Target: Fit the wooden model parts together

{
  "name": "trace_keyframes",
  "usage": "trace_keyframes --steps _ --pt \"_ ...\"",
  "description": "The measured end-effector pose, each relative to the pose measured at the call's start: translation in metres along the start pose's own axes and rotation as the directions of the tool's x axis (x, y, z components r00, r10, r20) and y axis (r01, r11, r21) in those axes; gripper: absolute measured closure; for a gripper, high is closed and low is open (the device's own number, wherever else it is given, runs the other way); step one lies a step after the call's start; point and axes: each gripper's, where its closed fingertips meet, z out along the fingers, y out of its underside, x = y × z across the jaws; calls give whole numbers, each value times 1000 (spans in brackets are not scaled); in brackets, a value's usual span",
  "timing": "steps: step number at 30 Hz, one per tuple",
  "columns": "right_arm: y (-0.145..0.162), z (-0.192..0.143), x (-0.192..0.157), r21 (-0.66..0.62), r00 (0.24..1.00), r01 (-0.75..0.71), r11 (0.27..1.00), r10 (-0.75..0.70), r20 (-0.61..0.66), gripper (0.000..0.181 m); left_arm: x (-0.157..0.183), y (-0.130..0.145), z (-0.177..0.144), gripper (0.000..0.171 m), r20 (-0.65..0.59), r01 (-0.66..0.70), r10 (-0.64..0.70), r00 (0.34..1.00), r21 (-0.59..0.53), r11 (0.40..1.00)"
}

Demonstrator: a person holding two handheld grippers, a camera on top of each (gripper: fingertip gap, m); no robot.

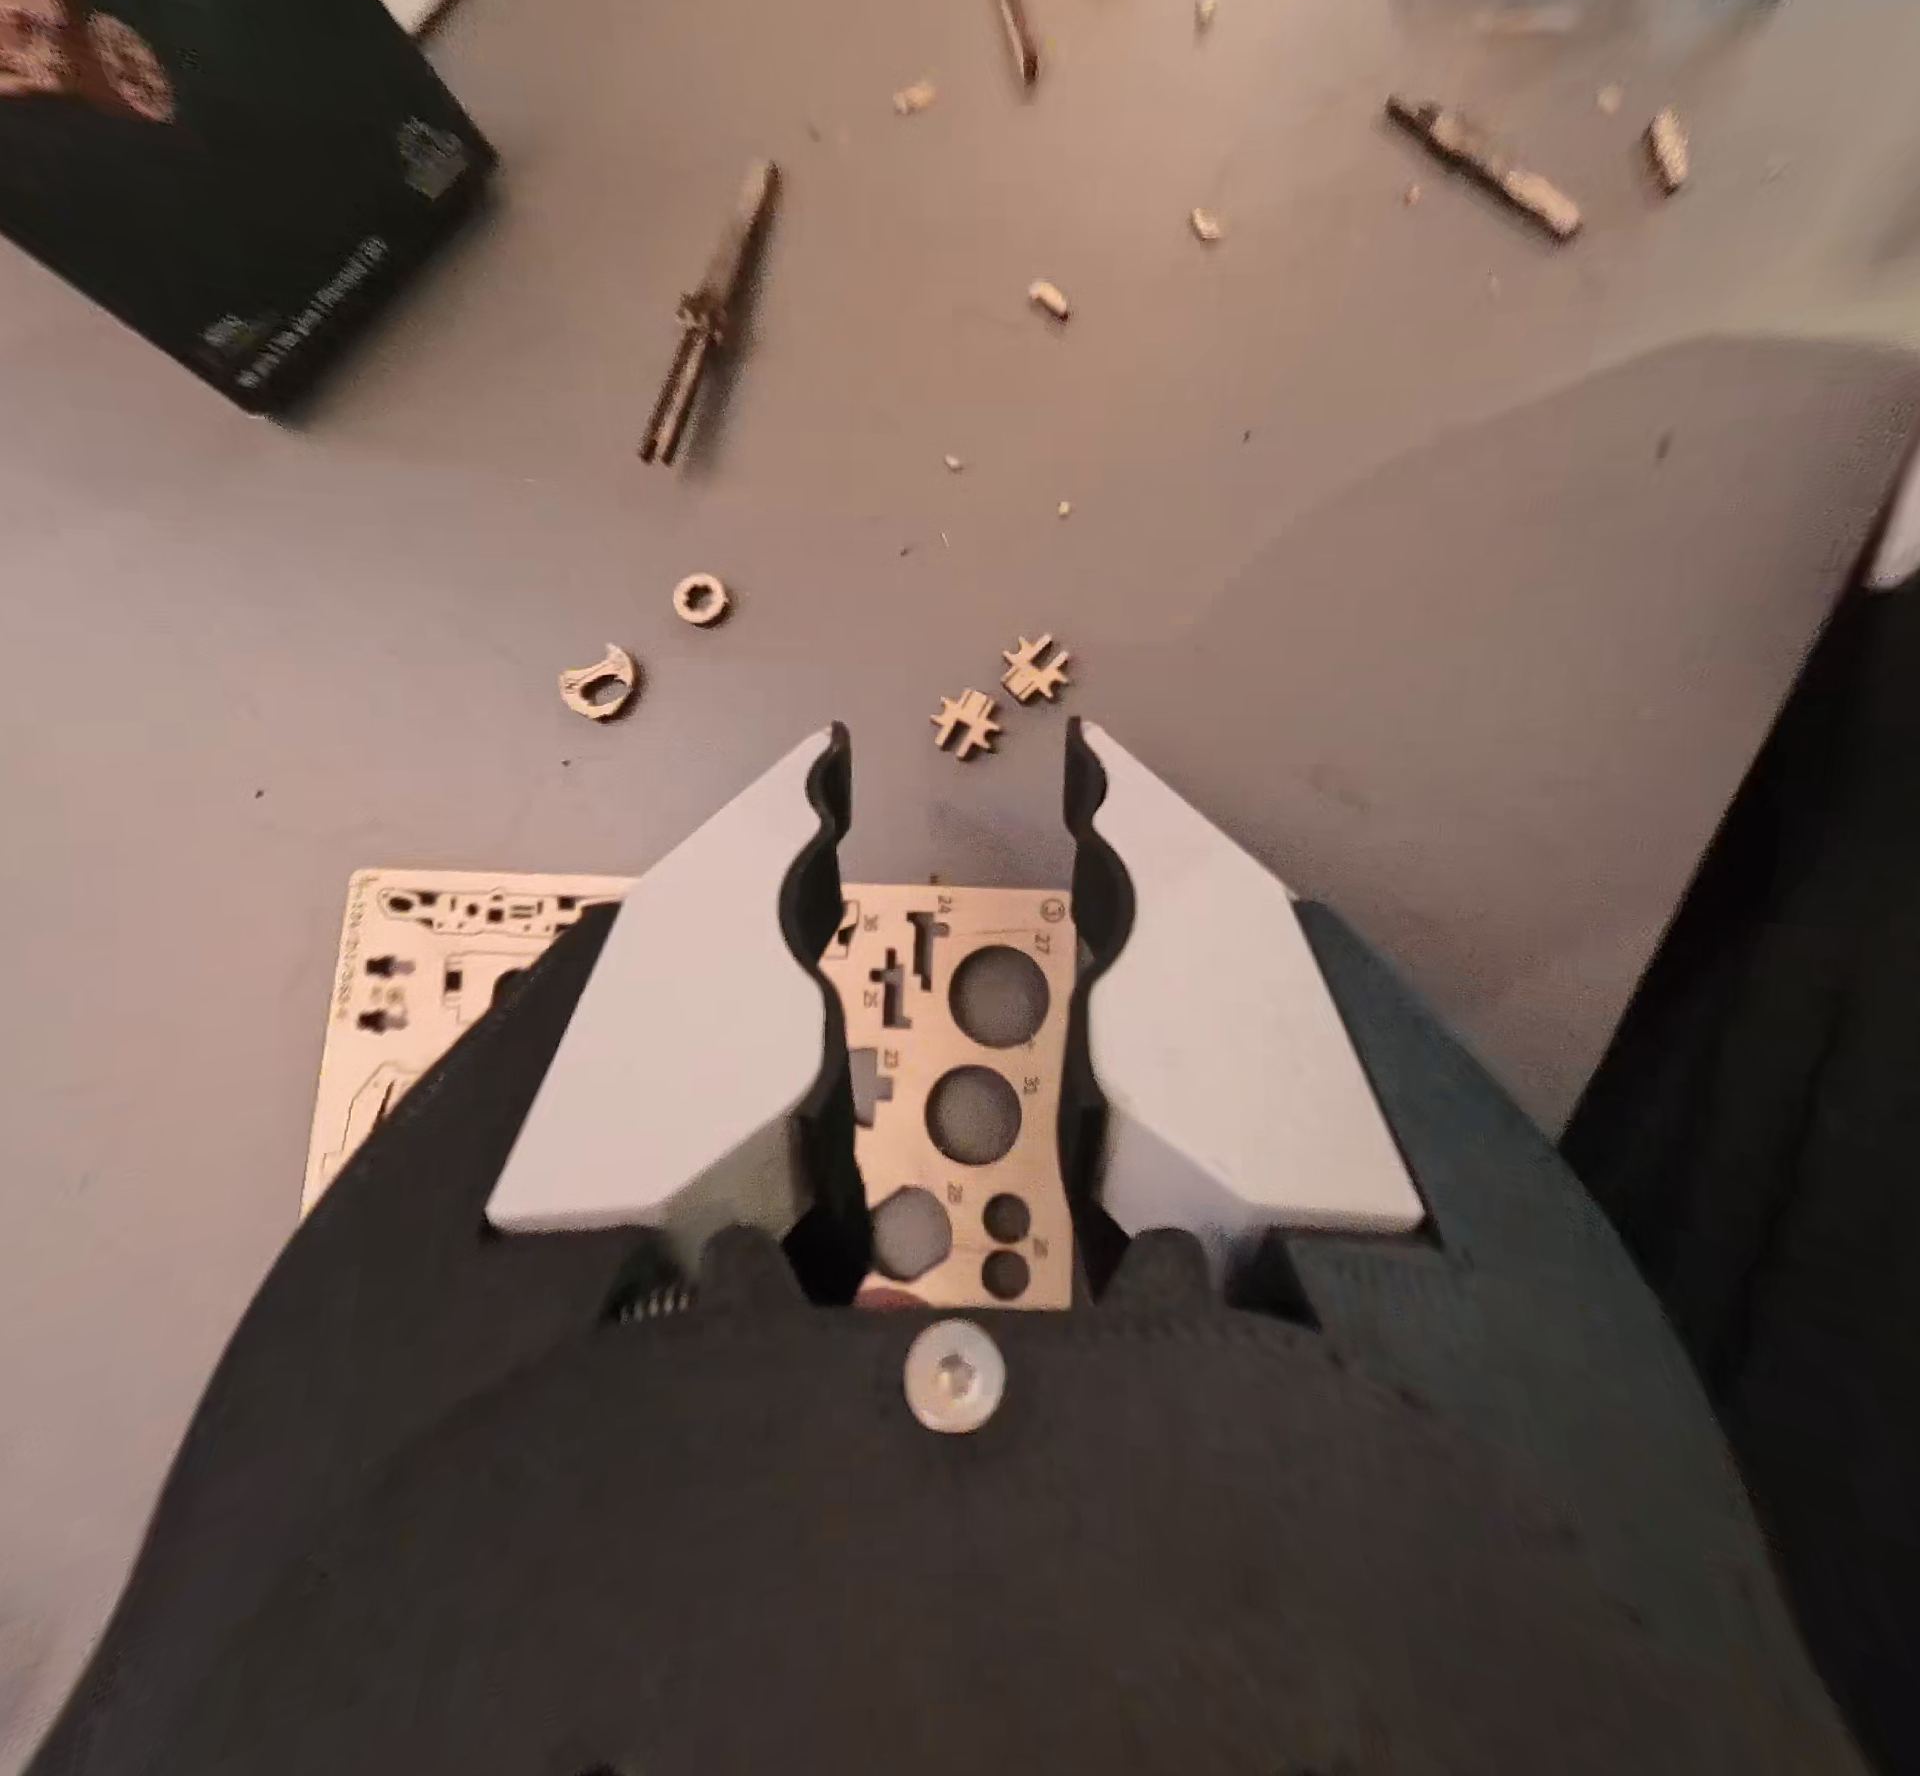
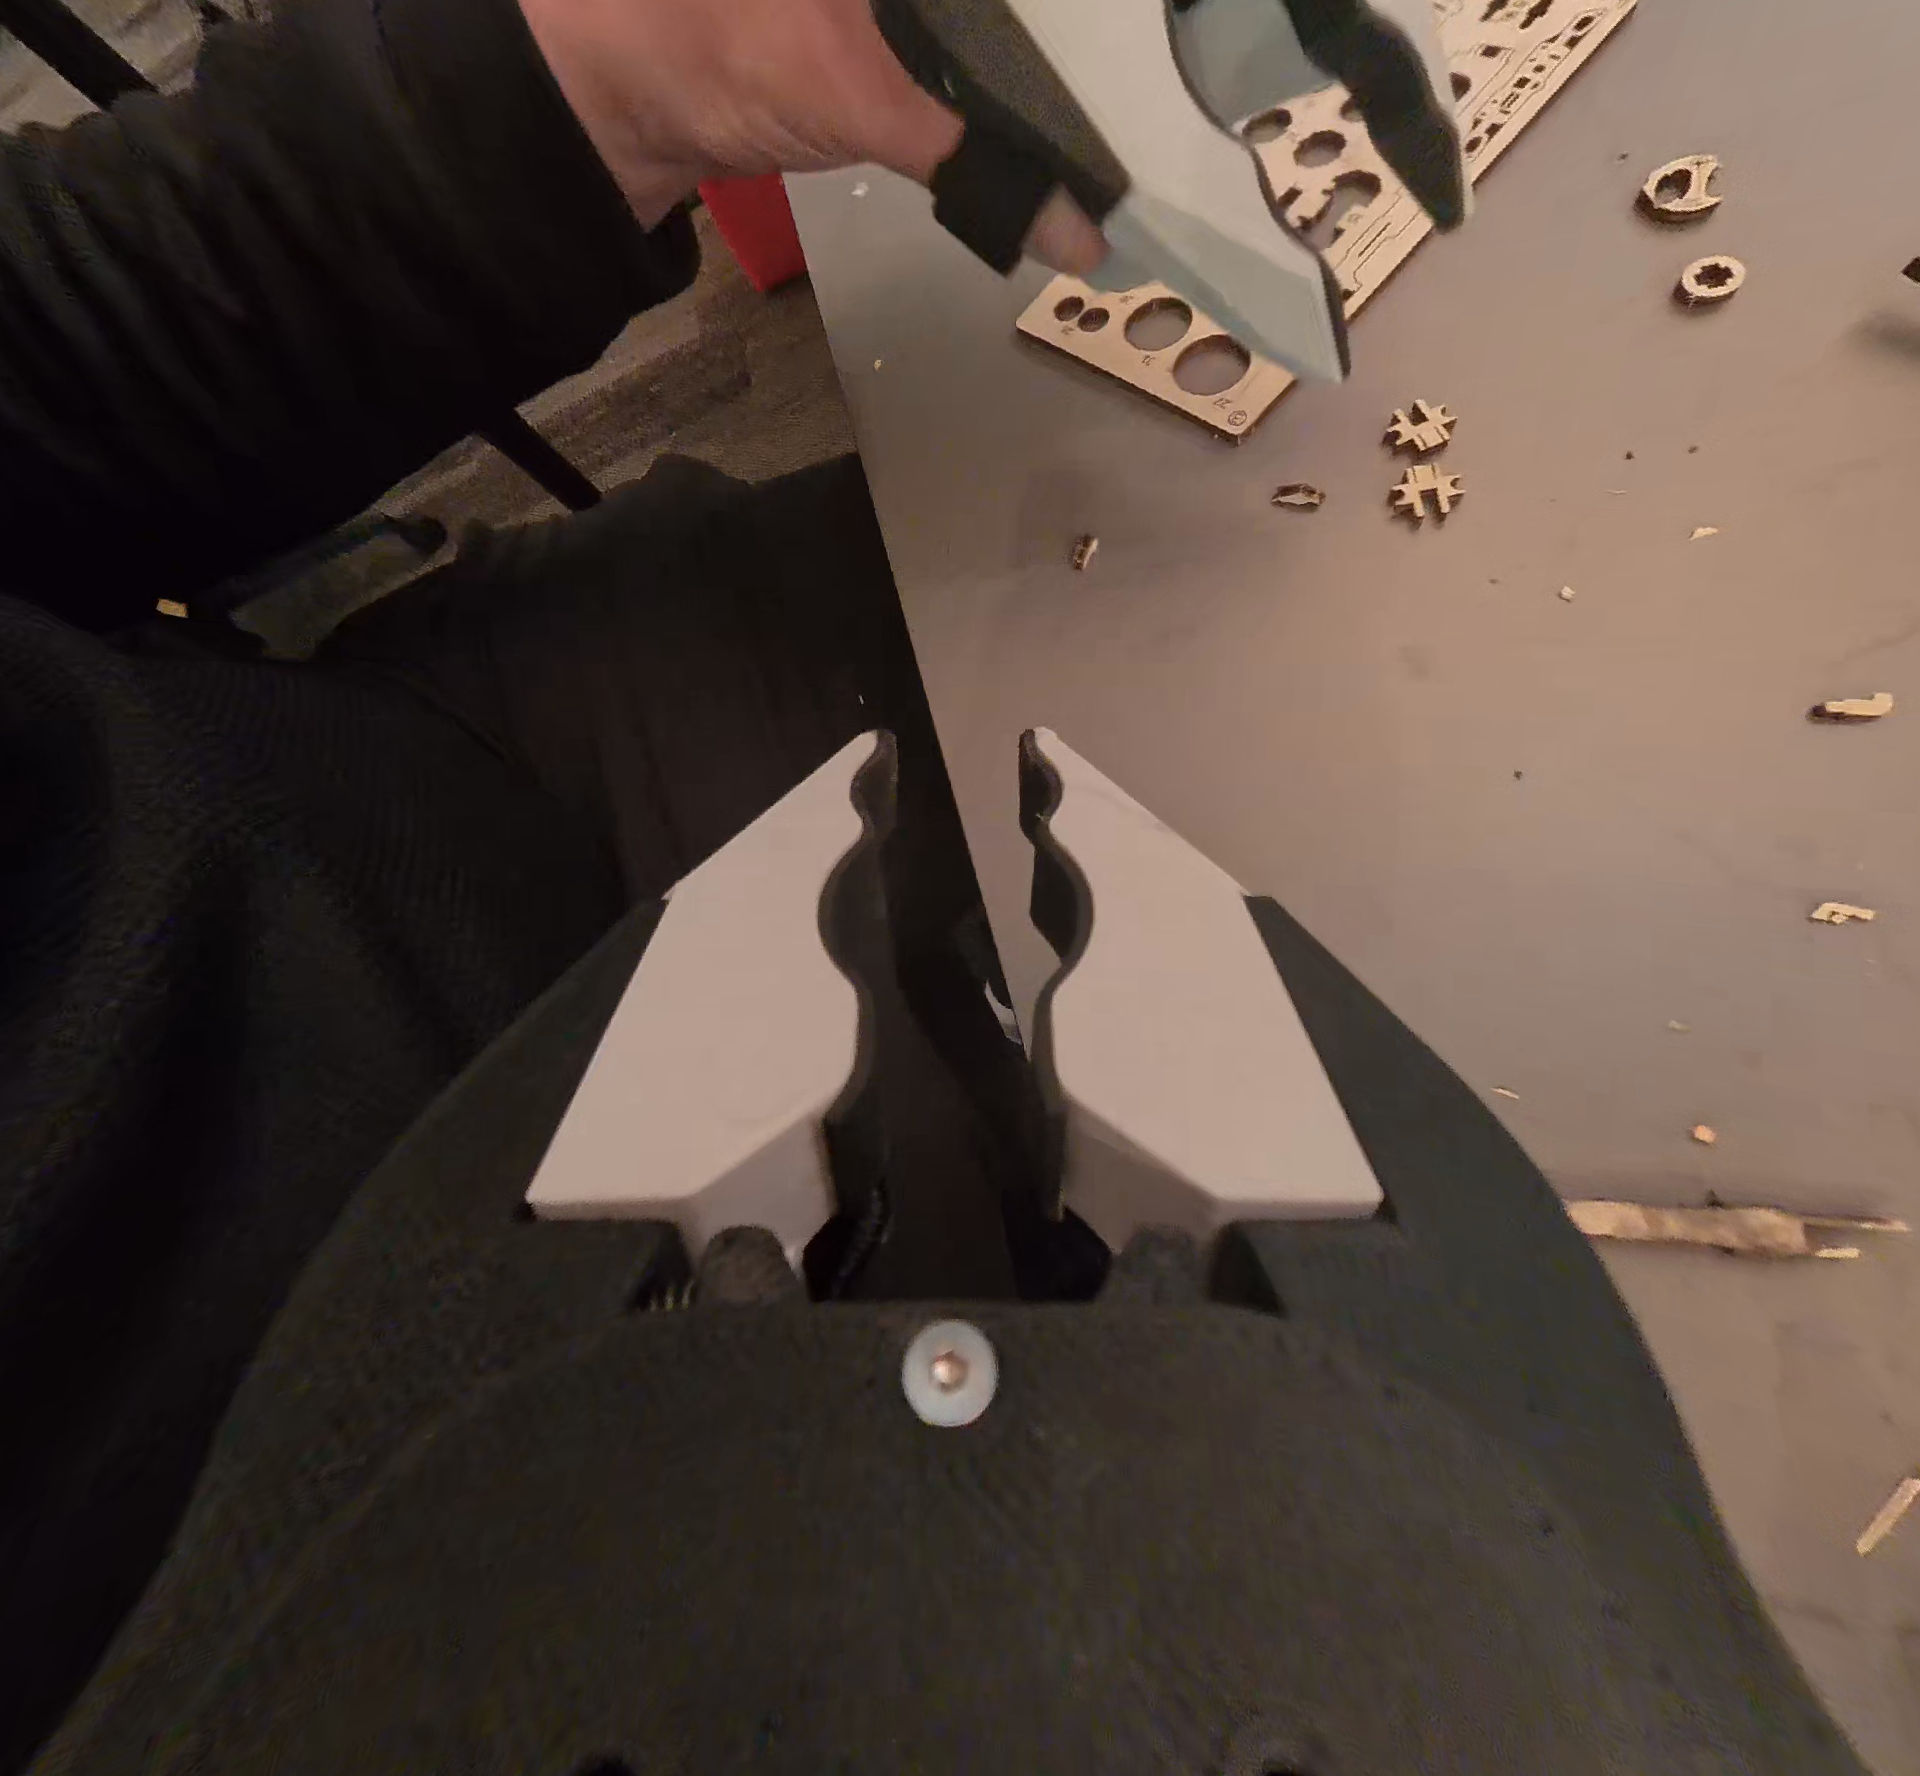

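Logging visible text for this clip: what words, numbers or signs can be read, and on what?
Sheet: small printed numbers beside the cut-outs, legible but not copied here.
Box: pale print along its near edge, too blurred to read.
Nothing else visibly bears writing.

The left wrist view looks steeply down over the left gripper (image 1: pixel 956 739) onto the grey tabletop (image 1: pixel 1351 583), close above a punched wooden sheet (image 1: pixel 966 1051) at the near edge. The right wrist view sits lower at the tabletop's (image 2: pixel 1351 791) edge, facing across it, half over a dark lap. Both views share the sheet (image 2: pixel 1174 355), two cross-shaped pieces (image 1: pixel 997 698) (image 2: pixel 1421 459) and a small ring (image 1: pixel 699 600) (image 2: pixel 1709 280).
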Motion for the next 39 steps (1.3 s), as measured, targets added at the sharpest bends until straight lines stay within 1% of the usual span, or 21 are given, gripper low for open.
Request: trace_keyframes --steps 2,4,8,10,12,13,14,21,26,29,32,35,39 --pt "1 1 0 -7 1000 5 1000 -5 -3 160 2 4 12 132 -16 -20 20 1000 -41 999" --pt "1 1 1 -9 1000 7 1000 -7 -7 160 4 4 19 132 -40 0 -1 999 -35 999" --pt "0 -1 2 0 1000 -4 1000 4 -3 160 1 13 27 134 -56 40 -43 997 -60 997" --pt "-1 -2 2 7 1000 -5 1000 5 1 160 -1 12 26 139 -75 82 -84 994 -38 996" --pt "-1 -3 1 11 1000 -5 1000 5 5 160 -3 12 26 145 -84 95 -97 992 -30 995" --pt "-1 -3 1 12 1000 -6 1000 6 7 160 -2 12 26 155 -90 89 -92 992 -31 996" --pt "-1 -3 1 14 1000 -8 1000 7 11 160 -1 12 26 159 -94 84 -86 992 -28 996" --pt "-4 -6 2 29 1000 -13 999 12 18 160 0 9 28 159 -89 81 -81 993 -3 997" --pt "-4 -8 6 36 1000 -23 999 23 10 160 -3 7 28 160 -59 73 -71 996 23 997" --pt "-5 -9 12 48 999 -33 998 34 -15 160 -5 0 25 160 -32 68 -65 997 71 995" --pt "-6 -13 30 63 995 -47 997 53 -89 160 -5 -15 17 160 -7 46 -46 999 148 988" --pt "-21 -25 49 170 984 -111 979 132 -119 163 1 -36 7 160 38 -25 17 999 232 972" --pt "-46 -41 65 320 971 -181 930 221 -93 167 16 -64 -5 160 70 -100 81 994 338 936"
